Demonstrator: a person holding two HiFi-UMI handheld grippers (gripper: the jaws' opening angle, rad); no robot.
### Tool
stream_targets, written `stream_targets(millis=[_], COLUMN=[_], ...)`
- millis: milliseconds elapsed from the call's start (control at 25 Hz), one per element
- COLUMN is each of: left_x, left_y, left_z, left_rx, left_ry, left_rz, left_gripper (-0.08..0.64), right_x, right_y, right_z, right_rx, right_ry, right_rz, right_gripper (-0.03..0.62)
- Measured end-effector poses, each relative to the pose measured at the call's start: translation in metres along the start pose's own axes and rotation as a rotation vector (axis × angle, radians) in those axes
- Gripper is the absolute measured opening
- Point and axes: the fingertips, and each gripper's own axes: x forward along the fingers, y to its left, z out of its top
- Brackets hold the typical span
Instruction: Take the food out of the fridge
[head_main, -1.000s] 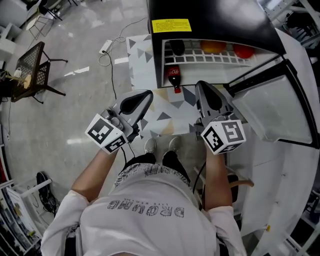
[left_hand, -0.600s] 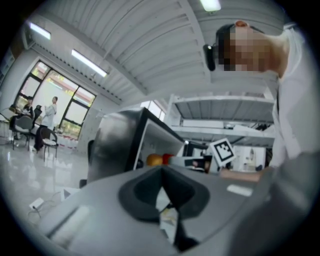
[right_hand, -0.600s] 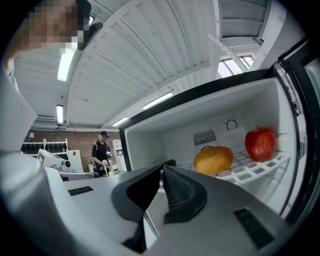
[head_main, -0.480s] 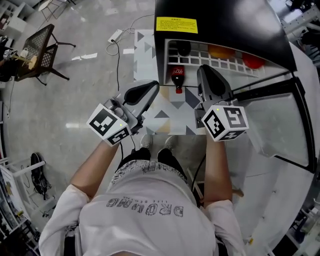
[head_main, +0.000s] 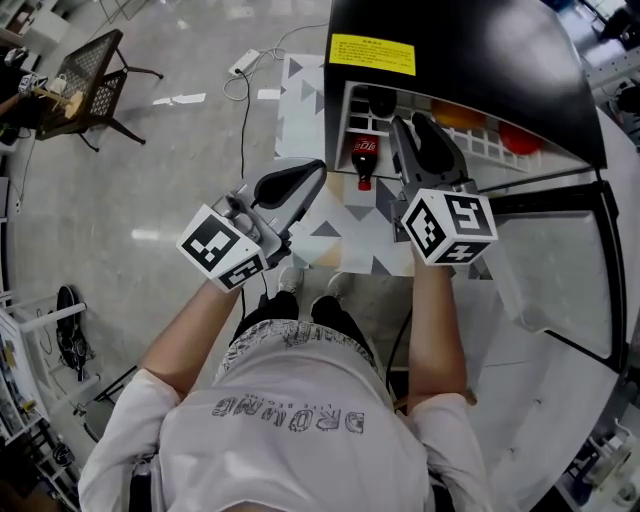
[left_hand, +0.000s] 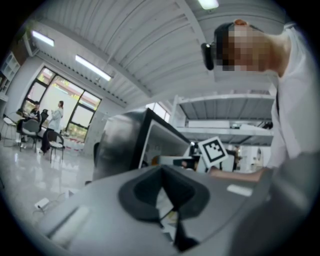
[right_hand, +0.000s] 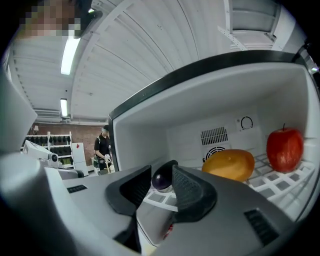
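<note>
Food (head_main: 455, 112) sits inside the fridge (head_main: 460, 50), straight ahead of the right claw (right_hand: 160, 172). Nearest the person, the left claw (left_hand: 163, 172) hangs outside the fridge, to the left of its mouth, above a patterned mat (head_main: 340, 235). Its jaws are together at the tips and grip nothing. The right claw reaches further, with its tips at the fridge mouth, about level with the wire shelf (right_hand: 280, 182). Its jaws have just been opening and now stand apart, with nothing pressed between the pads. The door (head_main: 560, 280) is swung open to the right of this claw. A red-labelled bottle (head_main: 364, 160) stands just left of the right claw and lower than the shelf, at the fridge's front. Beyond the gap between the right claw's jaws, a purple fruit (right_hand: 162, 182) lies on the shelf, clear of both pads. To the right of the claw and further in, an orange fruit (right_hand: 230, 165) rests on the same shelf. Further right again, near the side wall, stands a red apple (right_hand: 285, 149), stalk up and apart from the orange fruit. Behind them all, a vent (right_hand: 214, 136) is set in the fridge's back wall.
</note>
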Motion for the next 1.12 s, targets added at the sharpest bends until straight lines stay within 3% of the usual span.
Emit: stream_targets(millis=[360,880,1120], left_x=[0.001,-0.006,-0.008], left_y=[0.008,0.024,0.028], left_z=[0.003,0.003,0.004], left_rx=[-0.011,-0.032,-0.036], left_ry=[-0.020,-0.038,-0.041], left_rz=[0.008,0.014,0.004], left_gripper=[0.008,0.008,0.008], right_x=[0.029,0.053,0.054], right_y=[0.002,0.006,0.003], right_z=[-0.009,-0.020,-0.022], right_rx=[-0.082,-0.264,-0.288], right_ry=[0.080,0.207,0.235], right_rz=[-0.030,-0.099,-0.126], right_gripper=[0.176,0.182,0.176])
